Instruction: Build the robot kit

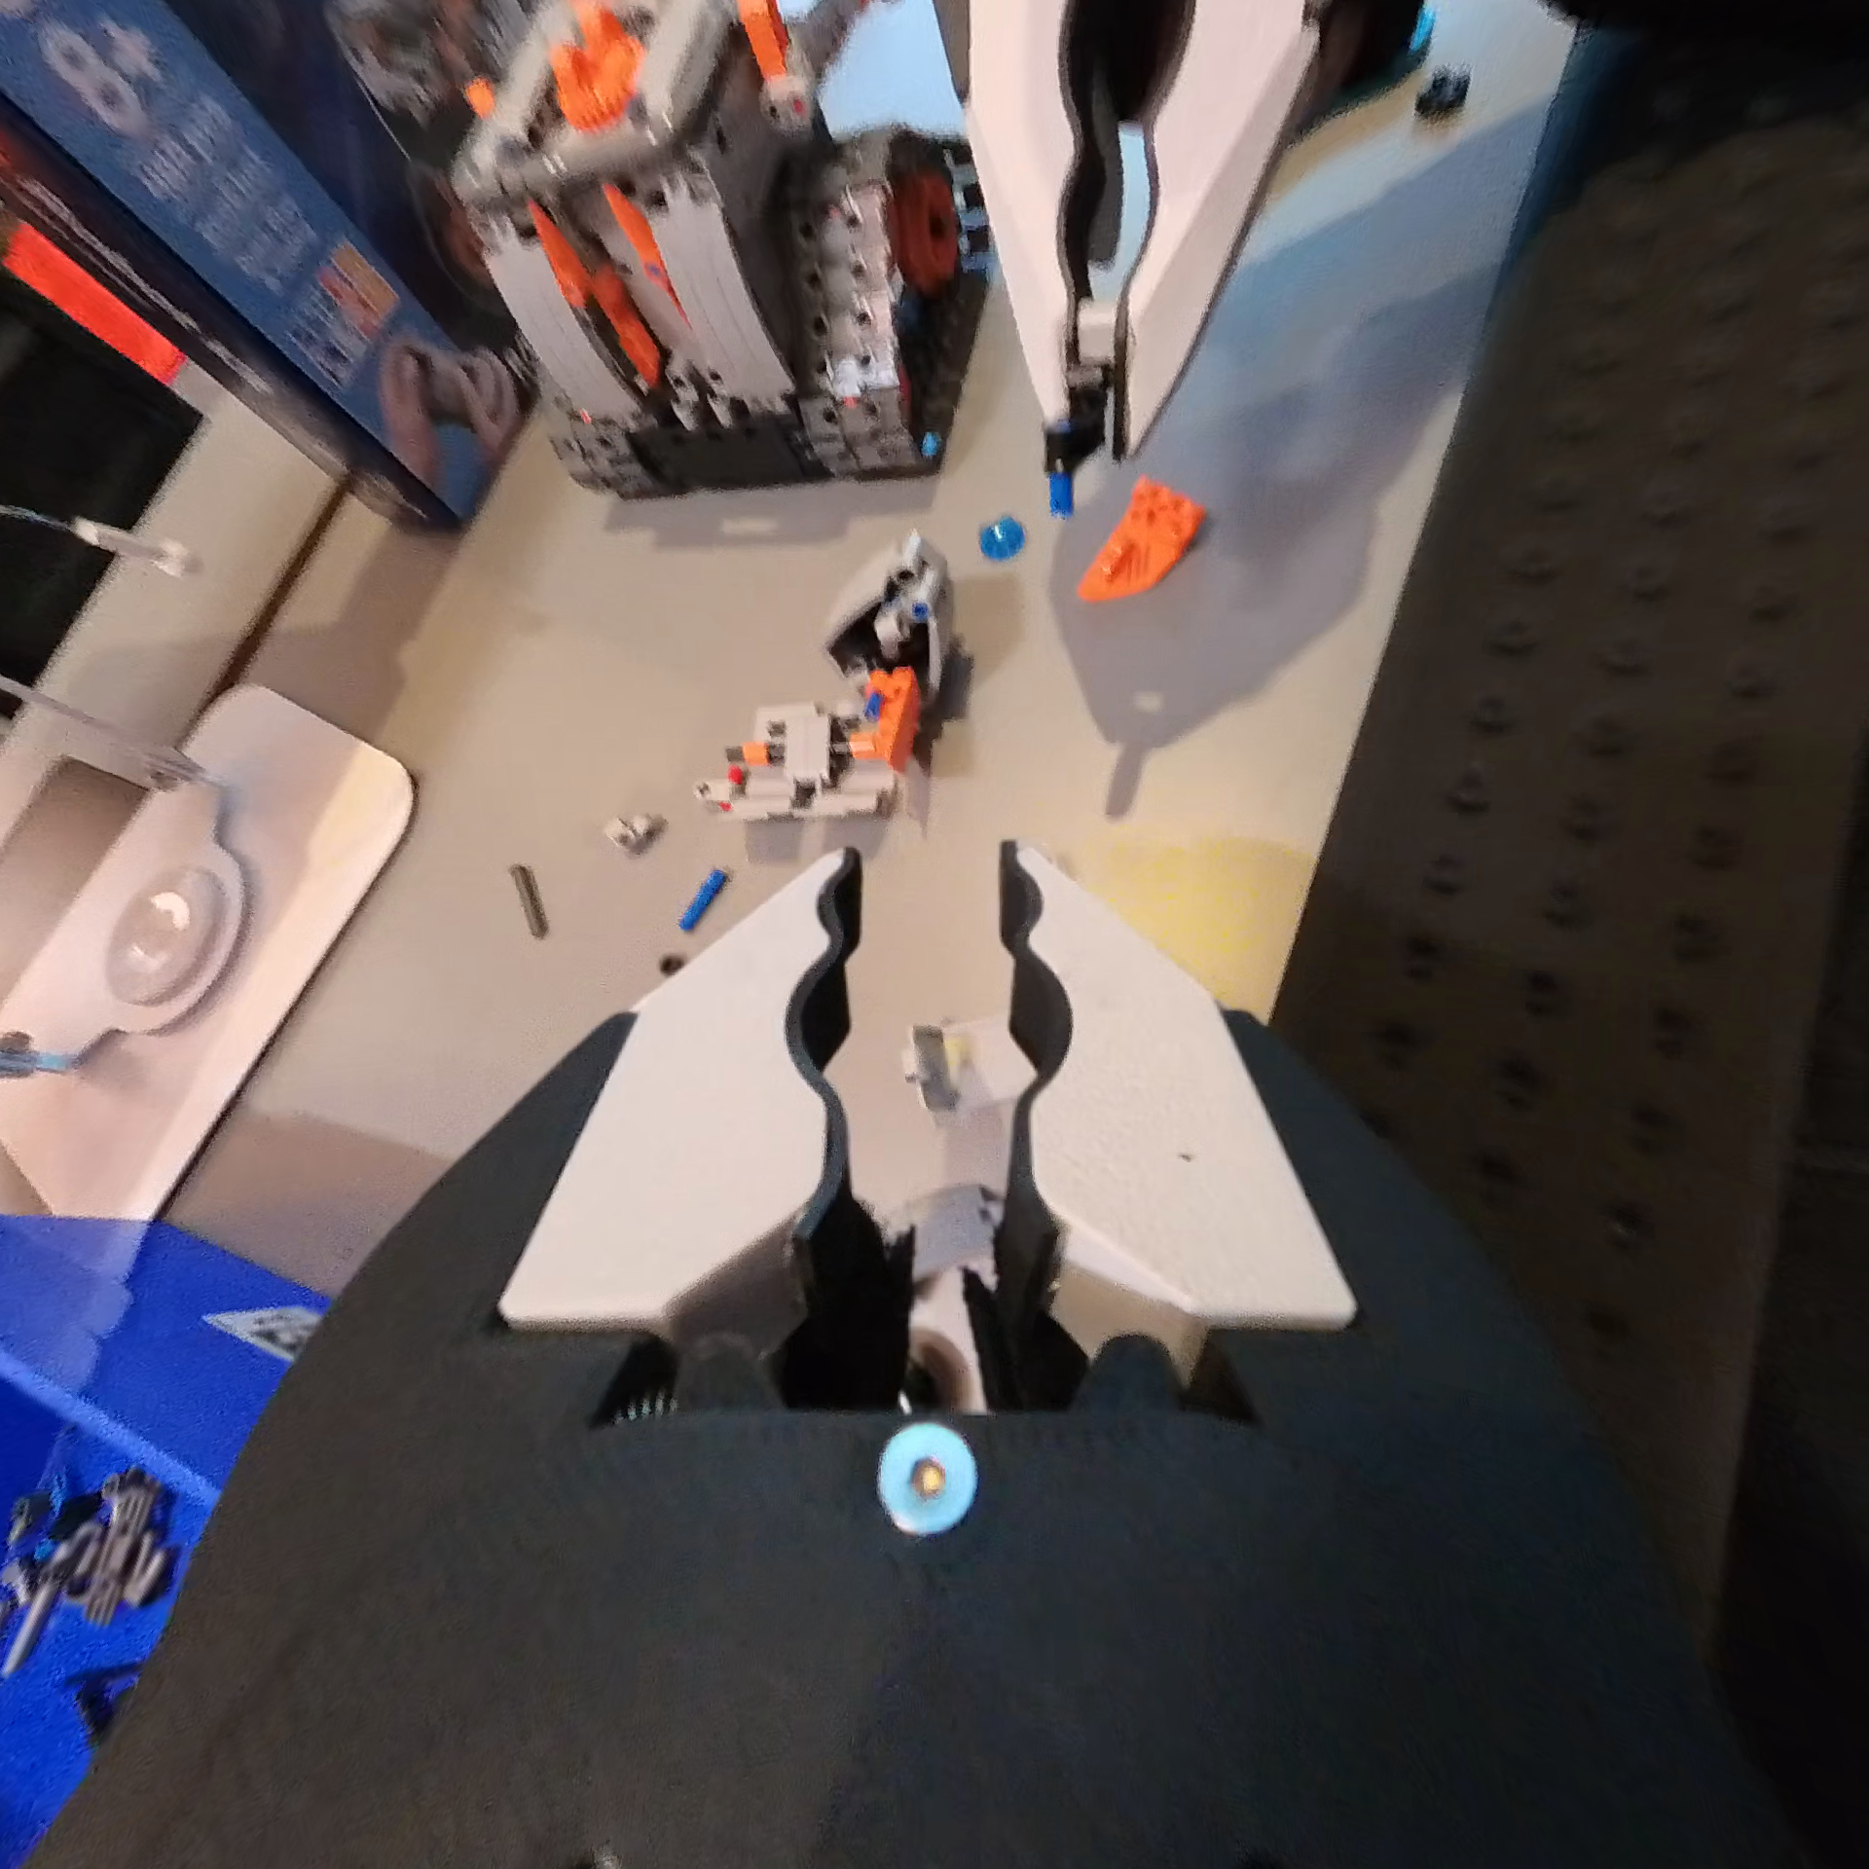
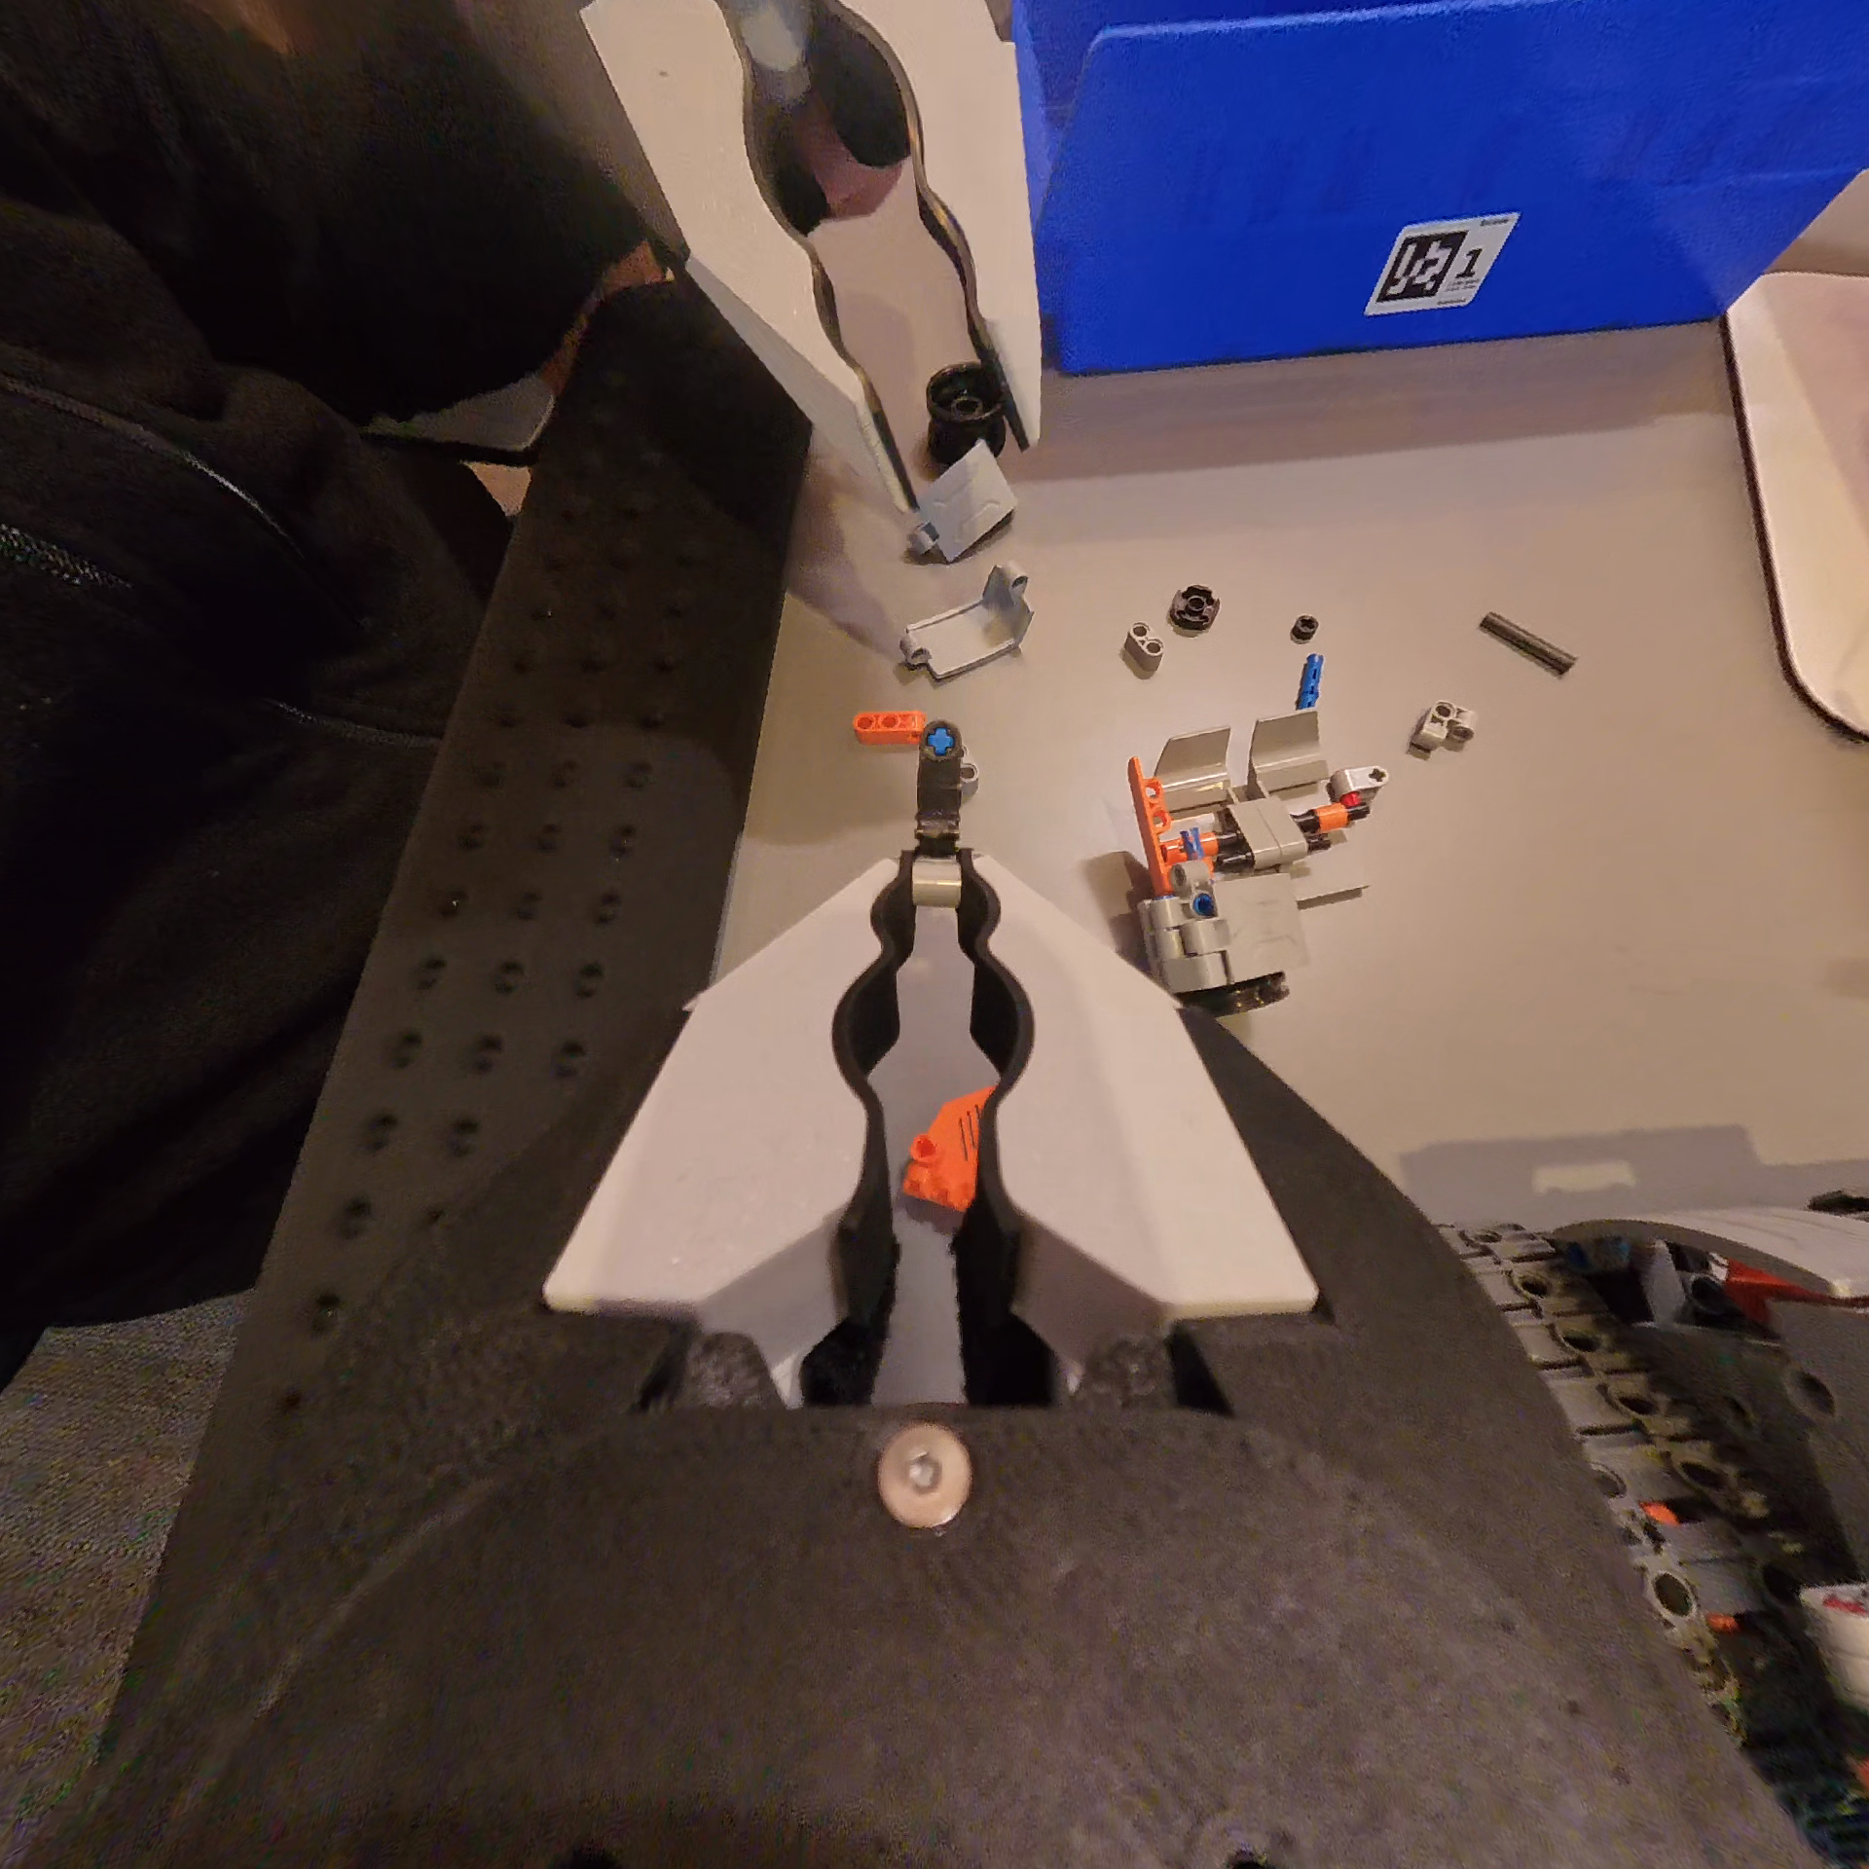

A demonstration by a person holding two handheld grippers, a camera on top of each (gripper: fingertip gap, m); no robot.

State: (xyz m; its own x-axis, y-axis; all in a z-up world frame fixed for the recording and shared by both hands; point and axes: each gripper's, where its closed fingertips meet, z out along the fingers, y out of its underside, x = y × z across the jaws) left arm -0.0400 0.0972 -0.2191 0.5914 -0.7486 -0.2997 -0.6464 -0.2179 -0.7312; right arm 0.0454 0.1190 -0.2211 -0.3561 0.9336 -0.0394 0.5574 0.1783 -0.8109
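Note:
My right gripper (image 2: 936, 868) is shut on a small link piece (image 2: 936, 799): a grey sleeve at the tips, a black link and a blue cross pin sticking out ahead. It hangs just above the grey table. In the left wrist view the right gripper (image 1: 1080, 445) holds the piece near an orange wedge (image 1: 1143, 541), which lies under its fingers (image 2: 946, 1153). My left gripper (image 1: 930, 868) is open and empty over a grey panel (image 1: 951, 1072), just short of a small grey and orange sub-assembly (image 1: 809, 769). The sub-assembly (image 2: 1234, 860) lies right of my right gripper.
A large grey and orange brick model (image 1: 708, 283) stands at the back beside a printed box (image 1: 253, 253). A blue bin (image 2: 1315, 152) and a white tray (image 2: 1810, 485) flank the table. Loose pins, axles and panels (image 2: 966, 632) lie scattered. A black perforated mat (image 2: 556, 809) borders the table. The grippers' ends are close to 10 centimeters from one another.

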